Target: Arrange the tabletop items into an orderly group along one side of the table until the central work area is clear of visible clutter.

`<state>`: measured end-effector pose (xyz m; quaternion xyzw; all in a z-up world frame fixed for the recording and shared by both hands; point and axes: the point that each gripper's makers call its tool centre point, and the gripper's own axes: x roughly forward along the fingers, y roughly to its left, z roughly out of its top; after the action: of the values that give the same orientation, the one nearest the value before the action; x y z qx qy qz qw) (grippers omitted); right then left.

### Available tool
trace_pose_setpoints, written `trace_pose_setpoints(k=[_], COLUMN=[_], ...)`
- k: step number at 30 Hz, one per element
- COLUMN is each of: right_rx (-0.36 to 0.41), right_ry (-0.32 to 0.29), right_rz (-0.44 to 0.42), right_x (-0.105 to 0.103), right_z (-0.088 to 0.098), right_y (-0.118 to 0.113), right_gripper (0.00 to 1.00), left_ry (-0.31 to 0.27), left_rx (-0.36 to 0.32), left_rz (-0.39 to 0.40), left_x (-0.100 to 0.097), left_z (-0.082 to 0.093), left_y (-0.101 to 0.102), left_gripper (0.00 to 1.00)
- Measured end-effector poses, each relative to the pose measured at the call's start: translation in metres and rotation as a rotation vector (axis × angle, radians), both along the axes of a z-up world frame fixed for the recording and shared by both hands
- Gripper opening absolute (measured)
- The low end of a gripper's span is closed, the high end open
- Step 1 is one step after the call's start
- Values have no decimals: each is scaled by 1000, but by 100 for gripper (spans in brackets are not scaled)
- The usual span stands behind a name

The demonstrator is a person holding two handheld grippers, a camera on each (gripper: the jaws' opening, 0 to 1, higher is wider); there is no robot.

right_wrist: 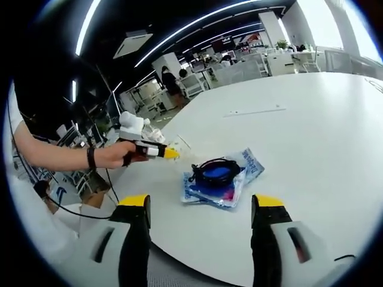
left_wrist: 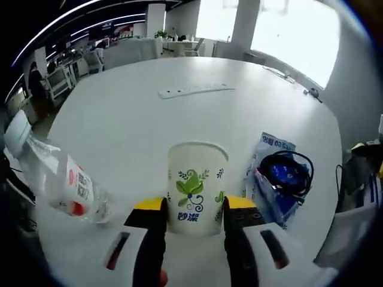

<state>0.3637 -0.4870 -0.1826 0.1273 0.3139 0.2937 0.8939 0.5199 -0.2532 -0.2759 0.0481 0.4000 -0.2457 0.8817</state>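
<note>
left gripper (left_wrist: 194, 216) jaws clamped on paper cup (left_wrist: 195, 187), plastic bottle (left_wrist: 60, 179) lying beside, right gripper (right_wrist: 200, 209) jaws wide open near blue cable pack (right_wrist: 219, 177), white table (left_wrist: 149, 125)

Two matching grippers: left gripper (left_wrist: 194, 222) and right gripper (right_wrist: 202, 216), both white-bodied with black jaws, yellow caps on the tips, dark slots along the sides. Black band on the wrist (right_wrist: 91, 158), white sleeve (right_wrist: 13, 122) further up.

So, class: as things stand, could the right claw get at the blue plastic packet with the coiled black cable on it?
Probably yes. The right claw is open, with the blue plastic packet lying just ahead between its jaws' lines, and bare white table between them. Nothing blocks the way.
</note>
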Motion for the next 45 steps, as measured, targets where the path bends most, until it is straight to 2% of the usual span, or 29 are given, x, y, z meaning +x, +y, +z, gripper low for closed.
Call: trace_pose_setpoints(k=[7,16,22,26,34,45], right_rx=[11,29,15,20,36,87], right_ry=[-13,-22,-16,-25,-47,-52], right_rz=[71,128,173,196,255,298], right_x=[3,3,-1,0,0,-6], right_z=[5,8,2,5,14,19], right_y=[19,39,50,57,73,87], right_gripper=[66,66,66,66,64,56], left_ry=[-38,-66,-85,-111,-201,-260], left_rx=[10,36,20,26,42,77], left_rz=[-46,-89,-96,-160,-308,-502], left_x=[-10,-41,-57,-73,-98,-134], left_z=[10,22,32,43,66,74], left_y=[6,10,12,2,-31,-73], left_gripper=[36,36,36,36,37,37])
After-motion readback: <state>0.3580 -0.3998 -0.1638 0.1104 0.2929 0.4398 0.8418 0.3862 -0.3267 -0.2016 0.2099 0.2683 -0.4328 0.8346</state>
